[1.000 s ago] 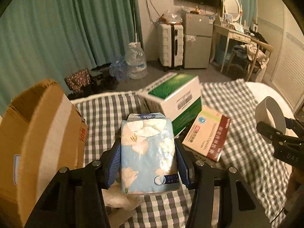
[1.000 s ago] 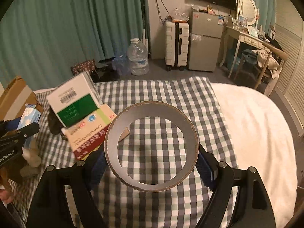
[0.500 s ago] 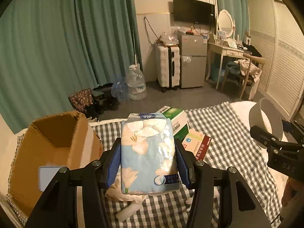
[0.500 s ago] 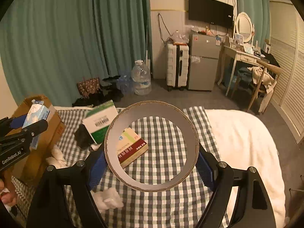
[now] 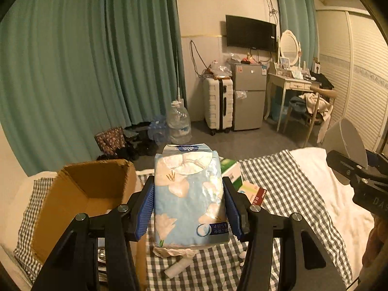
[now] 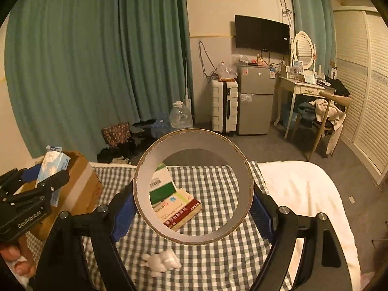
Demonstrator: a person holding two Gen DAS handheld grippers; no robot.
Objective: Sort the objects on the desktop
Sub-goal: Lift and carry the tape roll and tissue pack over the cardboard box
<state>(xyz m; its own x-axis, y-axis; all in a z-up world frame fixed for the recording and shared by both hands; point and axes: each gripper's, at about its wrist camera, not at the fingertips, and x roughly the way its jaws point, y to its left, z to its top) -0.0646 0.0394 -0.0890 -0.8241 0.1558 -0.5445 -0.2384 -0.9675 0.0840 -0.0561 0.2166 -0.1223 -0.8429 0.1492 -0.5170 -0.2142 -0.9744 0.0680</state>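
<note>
My left gripper (image 5: 189, 206) is shut on a blue floral tissue pack (image 5: 189, 194) and holds it up, just right of an open cardboard box (image 5: 89, 194). The pack also shows in the right wrist view (image 6: 52, 167), above the box (image 6: 80, 186). My right gripper (image 6: 192, 211) is shut on a cardboard tape ring (image 6: 194, 236), held above the checked cloth (image 6: 218, 254). The ring also shows at the right edge of the left wrist view (image 5: 349, 143). A green-and-white box (image 6: 161, 184) and a red-edged book (image 6: 179, 208) lie on the cloth.
A crumpled white tissue (image 6: 161, 263) lies on the cloth near me. A small white tube (image 5: 178, 266) lies below the tissue pack. A white blanket (image 6: 303, 194) covers the right side. Beyond are curtains, a water jug (image 6: 180, 117), a suitcase and a fridge.
Both grippers have risen and pulled back with their loads. The cardboard box has come into fuller view at my left, its open top now showing.
</note>
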